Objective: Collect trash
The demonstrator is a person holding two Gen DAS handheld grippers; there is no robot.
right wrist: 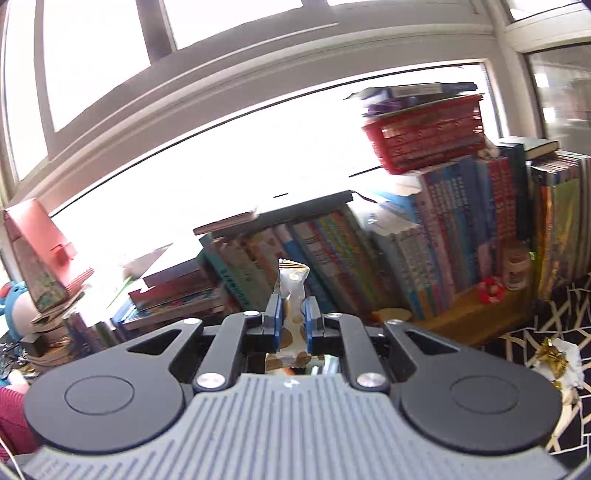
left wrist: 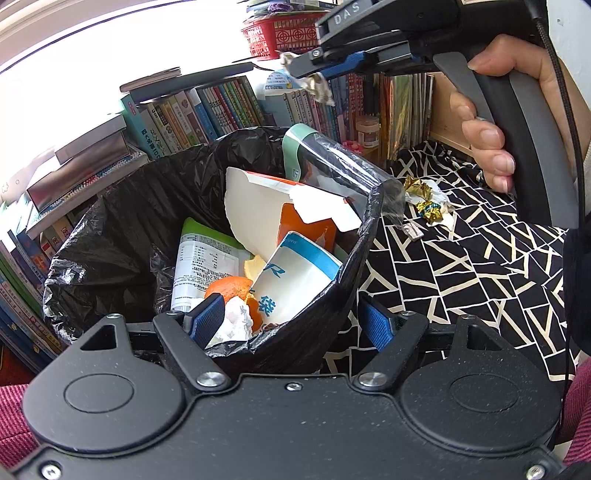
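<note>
A bin lined with a black bag point(left wrist: 122, 229) holds a torn white carton point(left wrist: 258, 210), orange peel point(left wrist: 229, 288), printed packets and a clear plastic pack. My left gripper point(left wrist: 291, 323) is open; its left pad sits inside the near rim and its right pad outside. My right gripper point(right wrist: 293, 310) is shut on a crinkled snack wrapper point(right wrist: 293, 295). From the left wrist view, that right gripper point(left wrist: 306, 68) and wrapper point(left wrist: 317, 86) hang above the far side of the bin. Gold foil wrappers and white tissue point(left wrist: 424, 199) lie on the tablecloth to the right of the bin.
A black tablecloth with cream lines point(left wrist: 461, 277) covers the table. Rows of books point(left wrist: 221, 107) and a red basket point(left wrist: 280, 35) stand behind the bin under a bright window. A small jar point(left wrist: 367, 131) sits by the books. A hand point(left wrist: 491, 147) holds the right gripper's handle.
</note>
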